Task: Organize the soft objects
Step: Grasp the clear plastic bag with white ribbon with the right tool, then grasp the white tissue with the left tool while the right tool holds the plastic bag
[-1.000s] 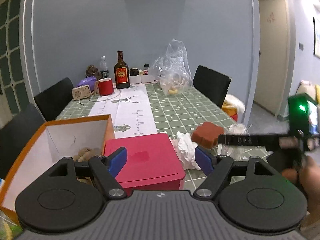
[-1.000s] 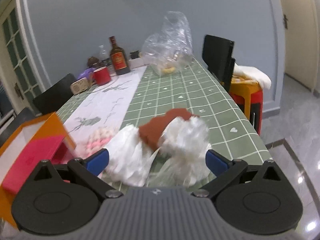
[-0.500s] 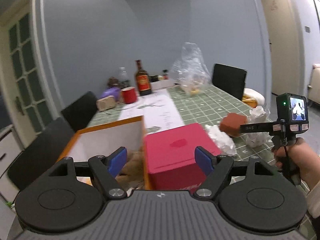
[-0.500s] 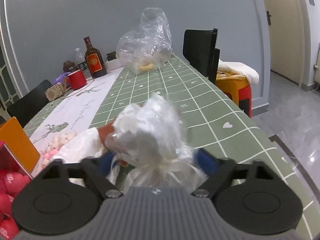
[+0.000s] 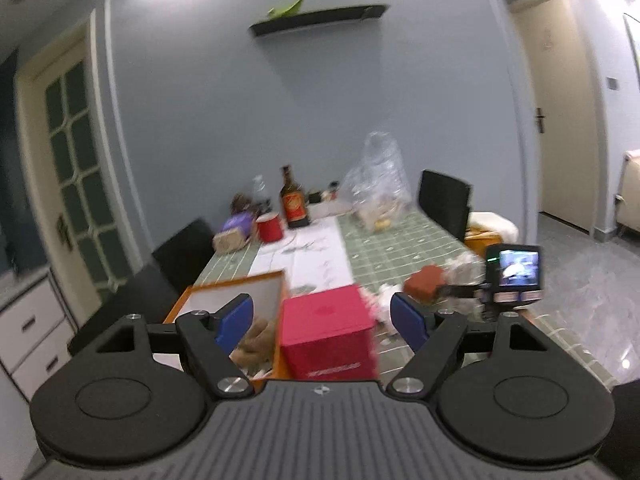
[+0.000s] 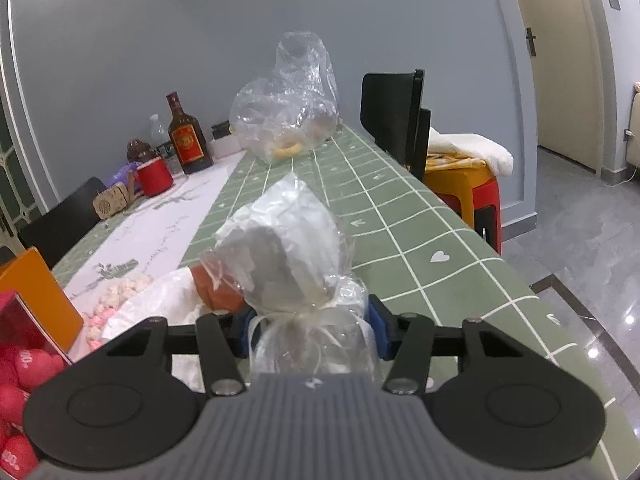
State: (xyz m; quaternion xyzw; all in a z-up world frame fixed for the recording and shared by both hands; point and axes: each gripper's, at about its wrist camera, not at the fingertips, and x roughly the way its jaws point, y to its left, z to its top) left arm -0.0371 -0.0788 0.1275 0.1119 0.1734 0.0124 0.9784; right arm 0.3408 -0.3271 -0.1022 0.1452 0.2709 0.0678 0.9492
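Right gripper: its jaws have just been closing and are now pinched on the tied neck of a clear wrapped bundle, whose long axis runs up and away from the jaws. Beyond and left of it lie a brown sponge and a white bag on the green-checked table. The orange box is seen further left, so the carry is judged leftward. Left gripper: spread wide, holding nothing, raised near the orange box.
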